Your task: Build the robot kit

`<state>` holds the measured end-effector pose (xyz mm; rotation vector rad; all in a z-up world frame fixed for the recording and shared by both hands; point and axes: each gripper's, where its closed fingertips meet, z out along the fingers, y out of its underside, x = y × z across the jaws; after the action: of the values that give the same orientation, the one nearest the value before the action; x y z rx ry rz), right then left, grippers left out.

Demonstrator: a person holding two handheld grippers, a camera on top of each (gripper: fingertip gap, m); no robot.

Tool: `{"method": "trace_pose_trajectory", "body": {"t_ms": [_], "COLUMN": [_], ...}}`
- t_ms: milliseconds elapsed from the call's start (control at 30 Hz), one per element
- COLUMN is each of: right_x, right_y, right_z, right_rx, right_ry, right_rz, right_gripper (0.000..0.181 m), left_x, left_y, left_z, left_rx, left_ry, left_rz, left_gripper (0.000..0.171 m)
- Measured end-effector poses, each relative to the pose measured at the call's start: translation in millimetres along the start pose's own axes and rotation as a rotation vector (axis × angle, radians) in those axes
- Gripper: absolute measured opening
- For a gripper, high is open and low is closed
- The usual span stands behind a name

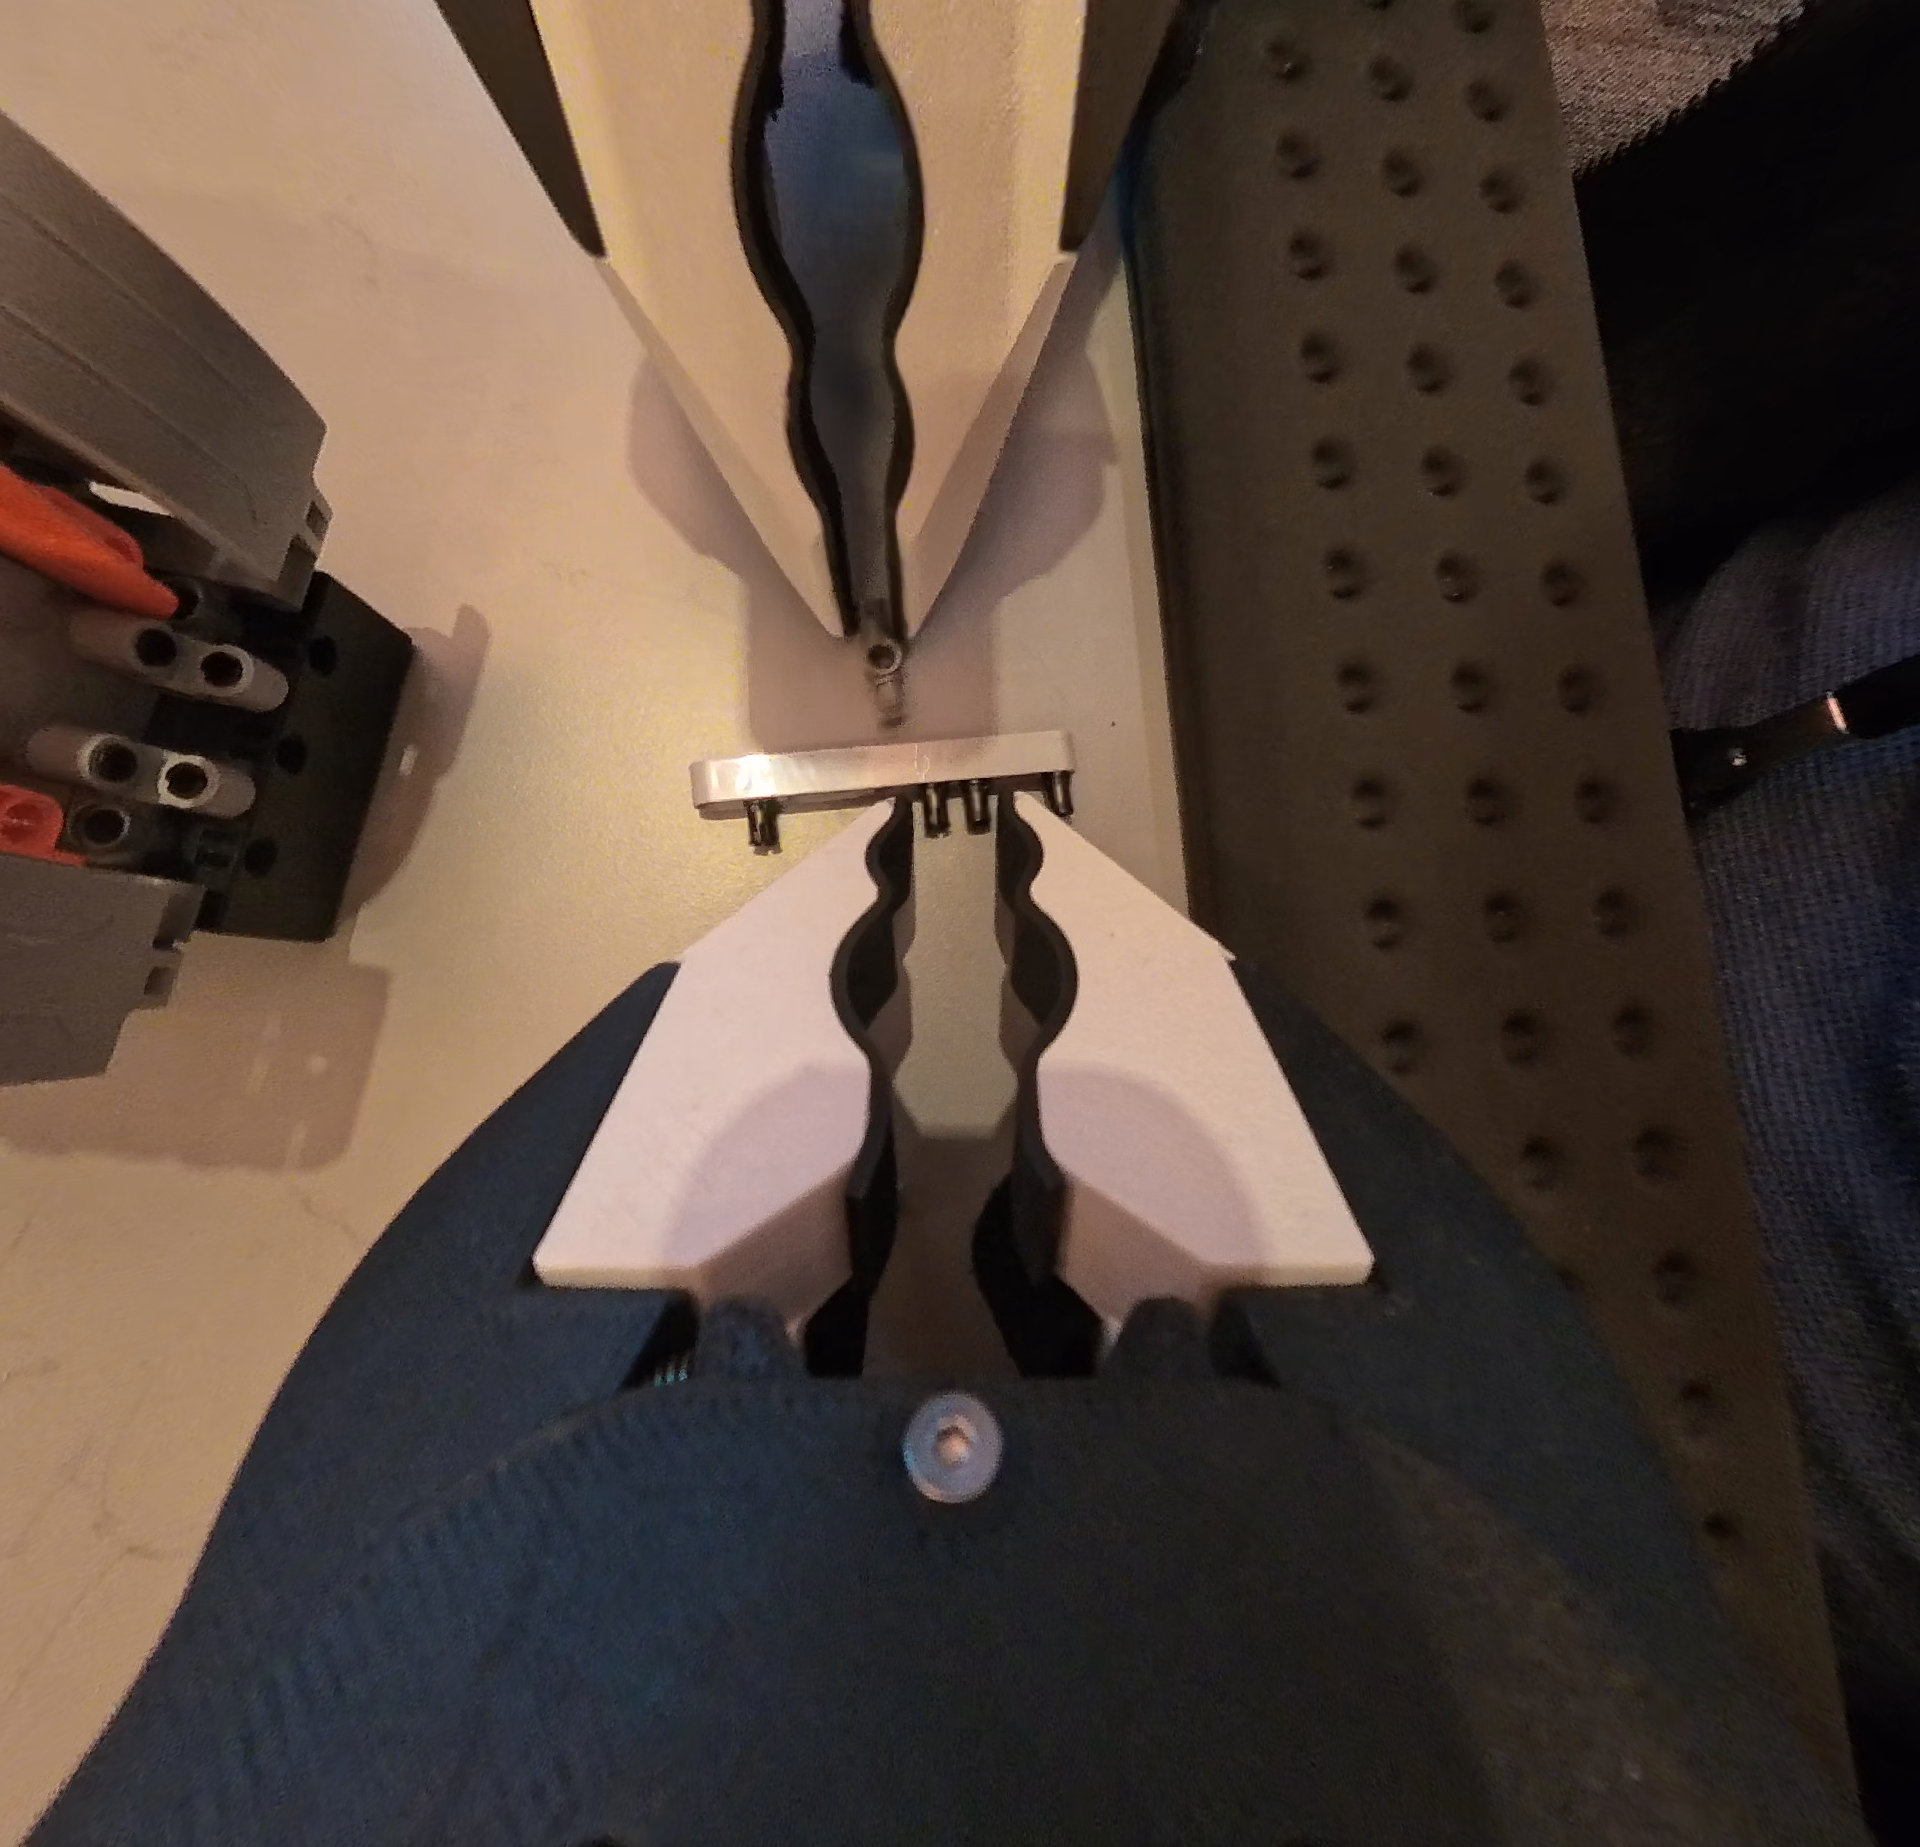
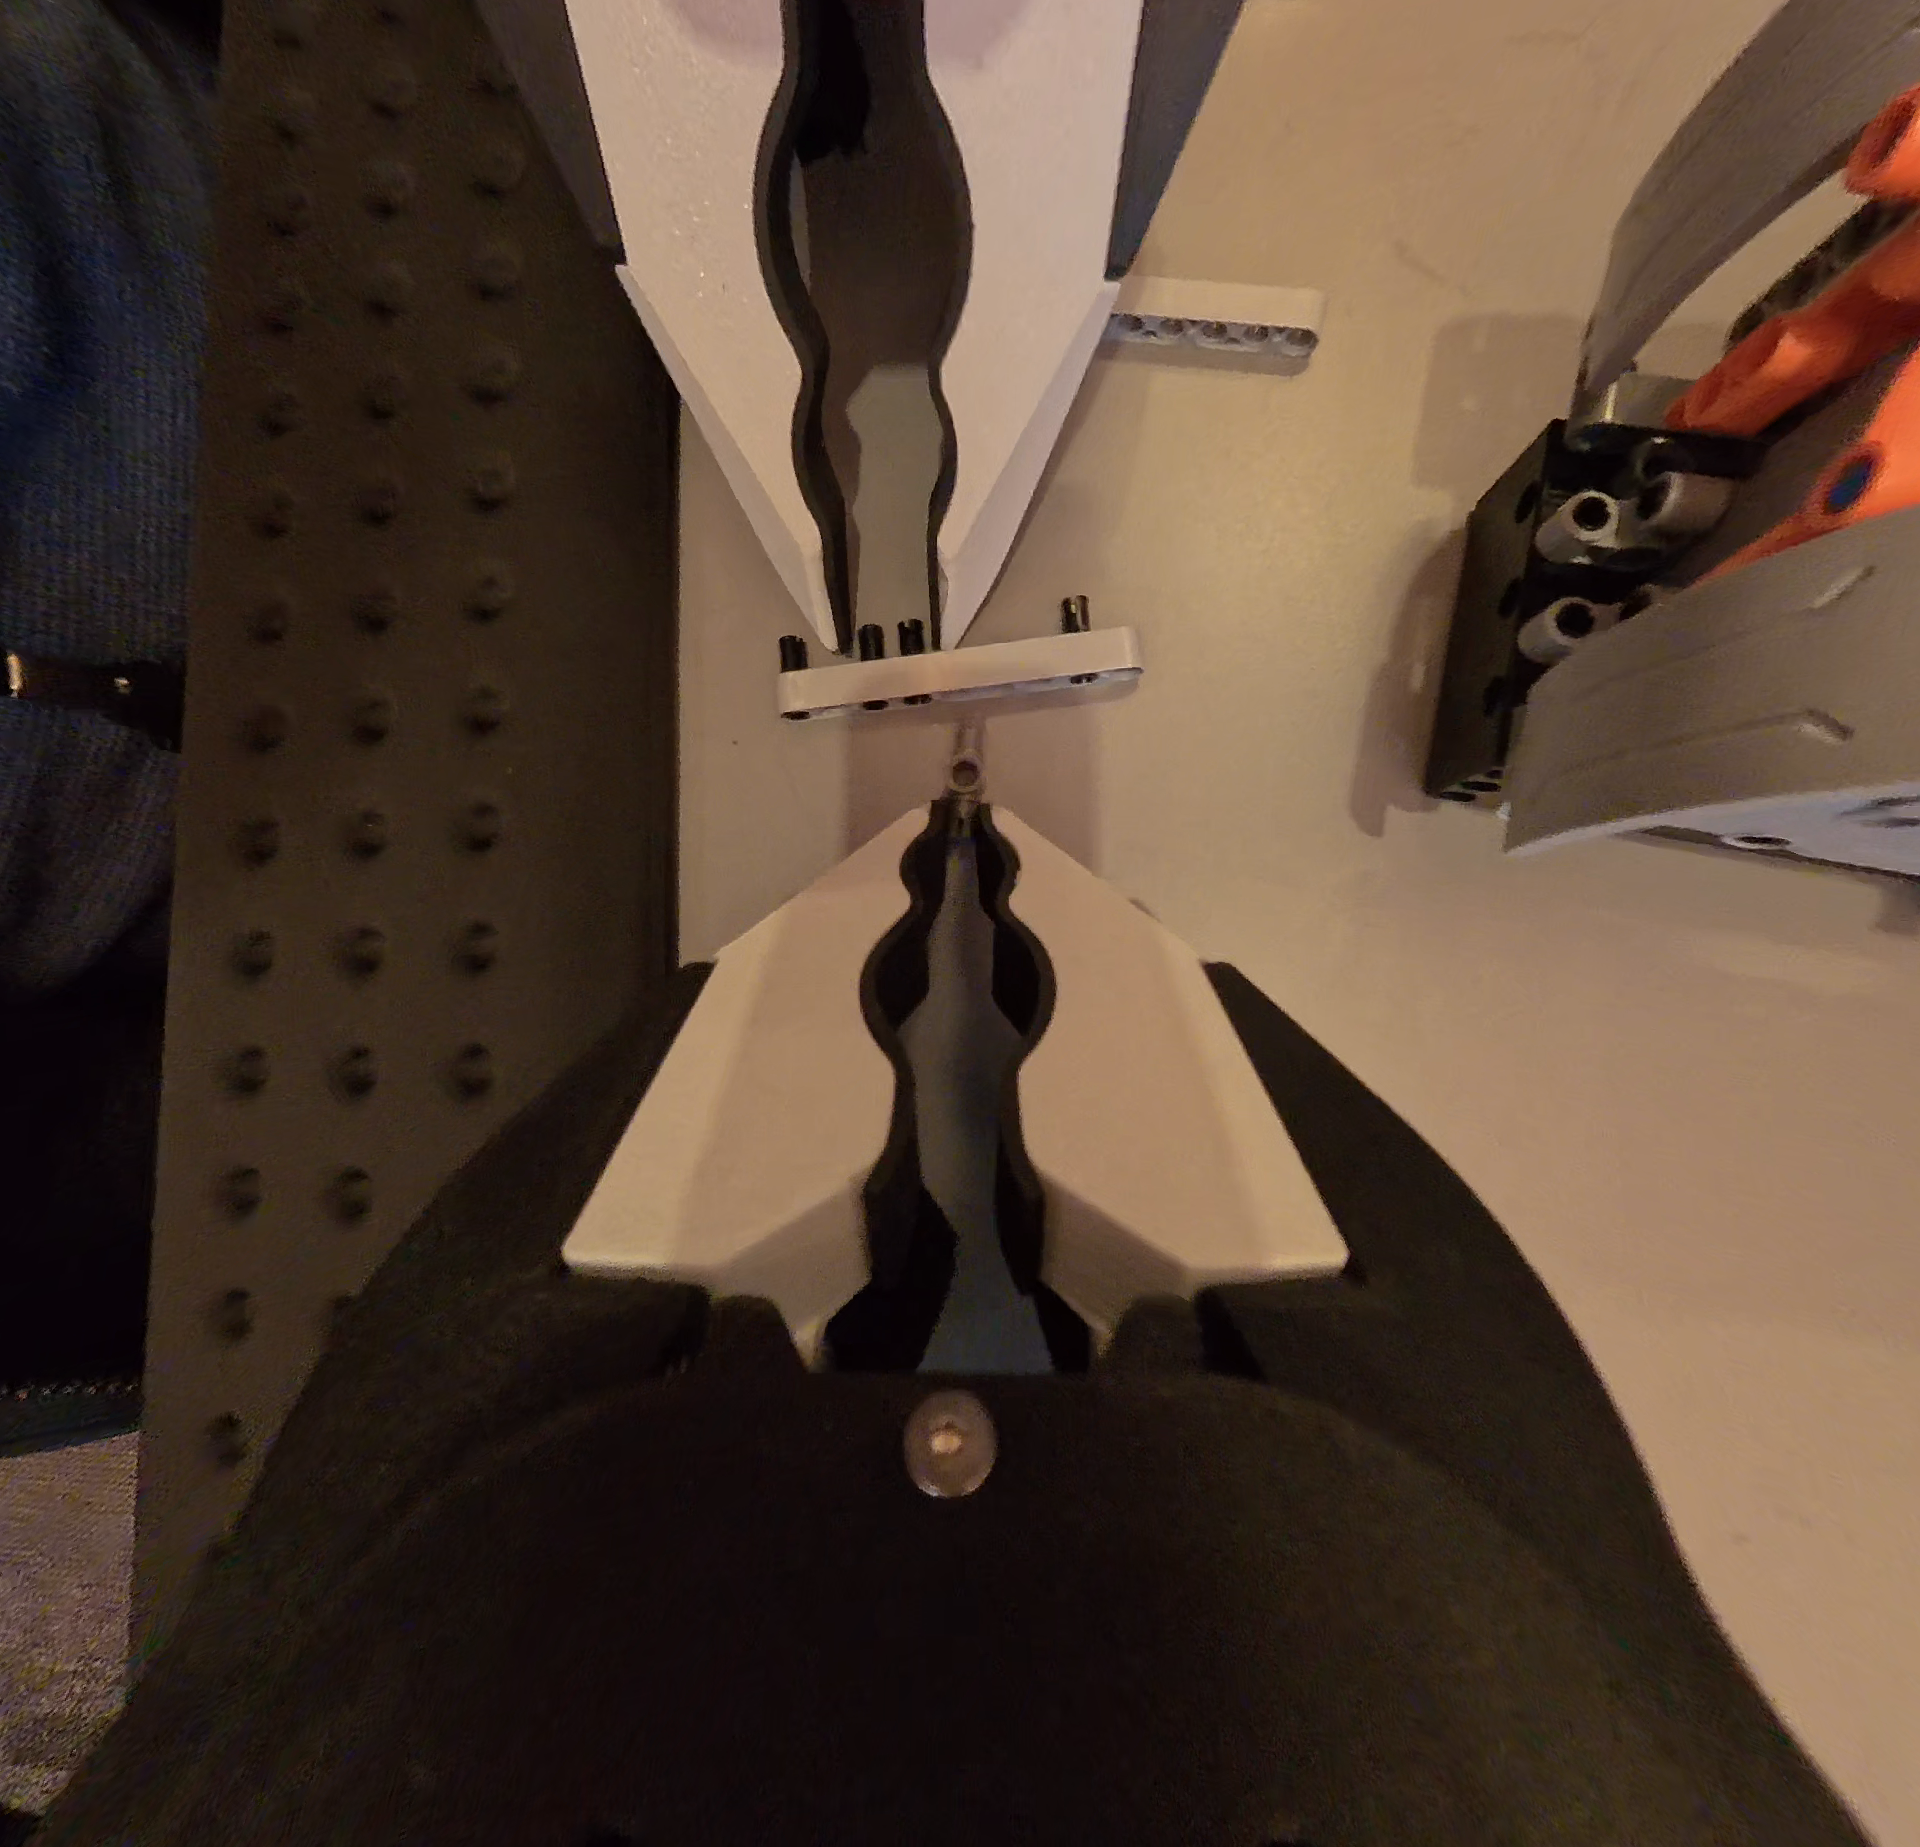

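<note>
Beam (image 1: 883, 771) between claws, table-edge near.

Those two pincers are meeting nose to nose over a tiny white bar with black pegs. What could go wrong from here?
The left gripper seems to pinch the white beam only around its two middle black pins, so the beam might twist or slip. The right gripper holds a small grey connector by its tail; a slightly off-line push could pop it loose. The beam hangs near the table's edge beside a studded dark plate.
</note>
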<state>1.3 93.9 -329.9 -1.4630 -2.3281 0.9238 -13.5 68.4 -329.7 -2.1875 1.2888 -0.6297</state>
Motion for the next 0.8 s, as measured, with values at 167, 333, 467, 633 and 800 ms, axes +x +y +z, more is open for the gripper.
{"method": "trace_pose_trajectory", "body": {"t_ms": [167, 333, 467, 633, 800], "right_x": [-2.1, -3.3, -4.7, -9.3, -14.2], "right_y": [-0.3, -8.0, -23.1, -35.6, -40.7], "right_z": [0.6, -7.3, -19.8, -27.2, -29.4], "right_rx": [0.002, 0.059, 0.166, 0.247, 0.282], "right_ry": [-0.017, -0.037, -0.087, -0.151, -0.203], "right_rz": [0.005, 0.034, 0.085, 0.122, 0.139], "right_gripper": [0.001, 0.002, 0.001, 0.001, 0.001], "left_x": [0.0, -3.9, -9.3, -9.1, -7.1], "left_y": [-2.1, -10.8, -24.8, -38.5, -41.3], "left_z": [-1.4, -10.4, -19.5, -22.9, -20.3], "left_rx": [0.009, 0.063, 0.115, 0.135, 0.127], "left_ry": [-0.009, -0.05, -0.152, -0.26, -0.298], "left_rz": [0.011, 0.022, 0.094, 0.214, 0.278], "left_gripper": [0.013, 0.015, 0.017, 0.017, 0.011]}}
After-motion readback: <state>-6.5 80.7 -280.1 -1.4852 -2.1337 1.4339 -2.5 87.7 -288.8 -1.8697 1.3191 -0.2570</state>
